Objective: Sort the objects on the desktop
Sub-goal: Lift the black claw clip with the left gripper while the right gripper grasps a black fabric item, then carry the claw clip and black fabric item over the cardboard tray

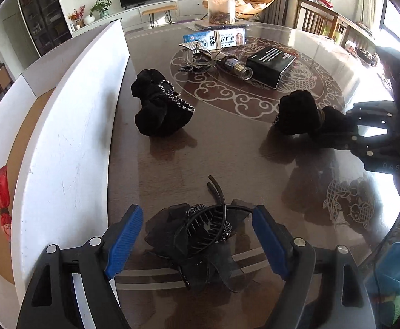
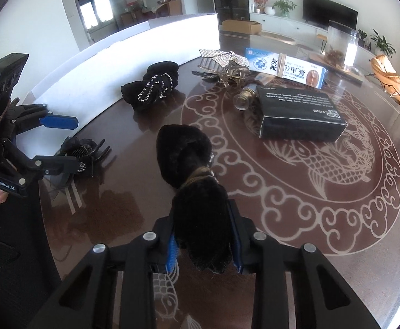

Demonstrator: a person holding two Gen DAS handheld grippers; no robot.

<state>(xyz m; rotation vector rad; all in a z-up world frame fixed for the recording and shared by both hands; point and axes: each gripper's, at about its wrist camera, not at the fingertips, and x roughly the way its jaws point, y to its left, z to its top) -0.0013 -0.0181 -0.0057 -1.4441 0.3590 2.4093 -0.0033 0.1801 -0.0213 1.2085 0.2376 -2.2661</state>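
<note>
My left gripper [image 1: 197, 235] is open, its blue pads on either side of a black bow hair claw clip [image 1: 200, 233] lying on the dark table; the clip also shows in the right wrist view [image 2: 80, 155] between the left gripper's fingers [image 2: 63, 122]. My right gripper [image 2: 204, 246] is shut on a black furry bow hair tie [image 2: 191, 170], which also shows in the left wrist view [image 1: 300, 112]. A black scrunchie with silver trim [image 1: 159, 107] lies by the white box wall, and shows in the right wrist view [image 2: 150, 85].
A white cardboard box [image 1: 71, 126] stands along the table's left side. Farther back lie a rhinestone bow clip [image 1: 194, 50], a small glass bottle [image 1: 235, 67], a black carton [image 2: 298, 112], a blue-white ointment box [image 2: 285, 67] and a clear jar [image 1: 221, 6].
</note>
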